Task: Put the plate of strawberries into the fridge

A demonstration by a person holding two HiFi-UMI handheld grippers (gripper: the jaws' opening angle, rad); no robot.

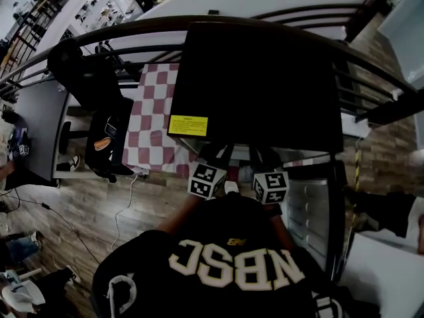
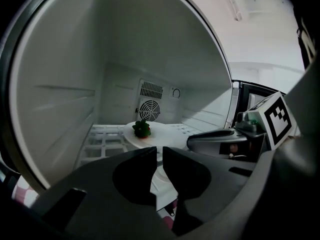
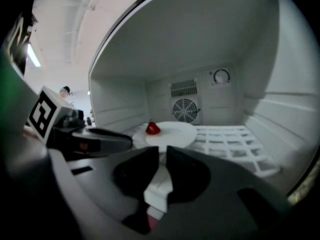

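Observation:
A white plate (image 2: 167,134) with a red strawberry (image 2: 142,129) sits low over the white wire shelf (image 2: 102,141) inside the fridge. In the left gripper view my left gripper (image 2: 159,151) has its jaws nearly together on the plate's near rim. In the right gripper view the plate (image 3: 175,133) and strawberry (image 3: 153,129) lie just beyond my right gripper (image 3: 163,151), which is likewise pinched on the rim. Each gripper shows in the other's view, side by side. In the head view only their marker cubes (image 1: 207,179) show at the fridge's mouth.
The black fridge top (image 1: 258,78) carries a yellow label (image 1: 188,125). A fan grille (image 3: 185,110) and dial (image 3: 221,76) are on the back wall. The open door (image 1: 318,211) hangs to the right. A checkered cloth (image 1: 156,111) lies left of the fridge.

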